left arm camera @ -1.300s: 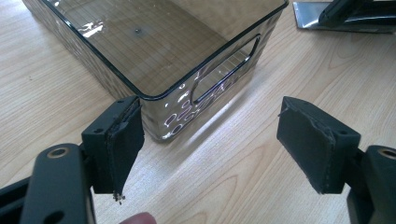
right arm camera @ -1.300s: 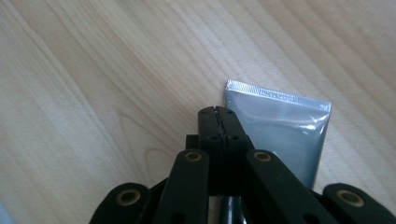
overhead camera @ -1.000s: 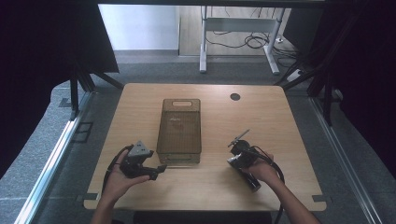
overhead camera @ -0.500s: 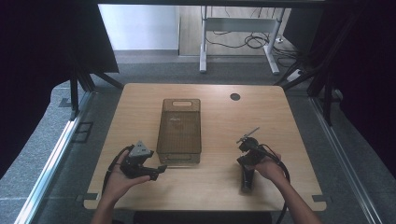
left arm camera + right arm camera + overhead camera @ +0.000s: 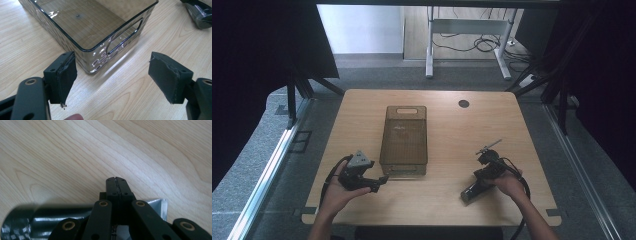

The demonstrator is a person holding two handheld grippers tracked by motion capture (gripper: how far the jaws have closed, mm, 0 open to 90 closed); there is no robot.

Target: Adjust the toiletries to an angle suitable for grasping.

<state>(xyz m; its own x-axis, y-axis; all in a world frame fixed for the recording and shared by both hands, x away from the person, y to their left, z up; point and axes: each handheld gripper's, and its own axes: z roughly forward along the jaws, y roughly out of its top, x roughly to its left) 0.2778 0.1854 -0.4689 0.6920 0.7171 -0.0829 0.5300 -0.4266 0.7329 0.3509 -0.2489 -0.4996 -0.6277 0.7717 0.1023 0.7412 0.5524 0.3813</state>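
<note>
The right gripper [image 5: 116, 179] is clamping shut on a dark pouch [image 5: 474, 189], right of the bin [image 5: 404, 140]. The left gripper [image 5: 113, 80] is gaping open just beside the bin's near end.

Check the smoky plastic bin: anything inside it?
The bin looks empty: through its open top the bare floor shows, with one small dark speck and glare. The far end is cut off in the left gripper view.

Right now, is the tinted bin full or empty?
Empty. The left gripper view looks straight through the tinted bin to its bare floor; in the high view it sits upright on the table with nothing inside.
</note>
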